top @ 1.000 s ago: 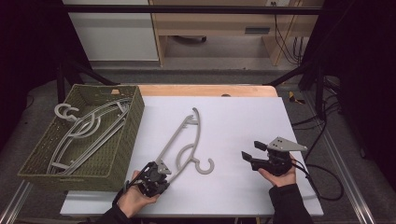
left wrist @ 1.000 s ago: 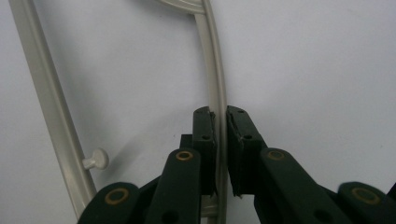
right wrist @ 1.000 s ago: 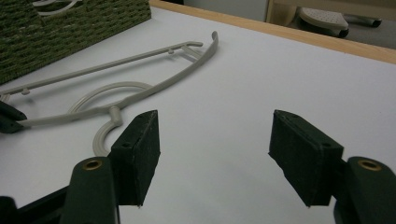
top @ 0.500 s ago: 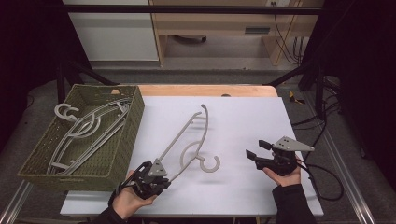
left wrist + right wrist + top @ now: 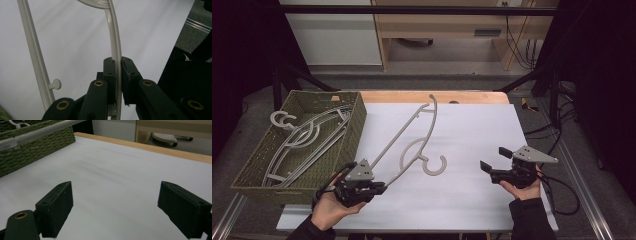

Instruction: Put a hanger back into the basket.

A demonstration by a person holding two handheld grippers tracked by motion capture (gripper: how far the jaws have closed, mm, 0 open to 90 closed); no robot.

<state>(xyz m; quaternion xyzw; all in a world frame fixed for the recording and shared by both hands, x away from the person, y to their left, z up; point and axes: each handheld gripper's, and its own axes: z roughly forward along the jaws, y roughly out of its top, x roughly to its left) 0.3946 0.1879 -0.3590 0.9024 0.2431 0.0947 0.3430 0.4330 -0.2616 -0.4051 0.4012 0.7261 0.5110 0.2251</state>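
Compared with the earlier frames, the left gripper (image 5: 374,188), at the lower left of the high view with its jaws pinching one arm of the grey hanger (image 5: 412,137), has raised that end off the white table (image 5: 472,135), so the lift toward the basket appears under way. The right gripper (image 5: 496,161), at lower right, has just been opening its jaws, which stand spread with nothing between them. The green woven basket (image 5: 354,132) at left already holds other hangers (image 5: 304,137); its near wall lies in the path.
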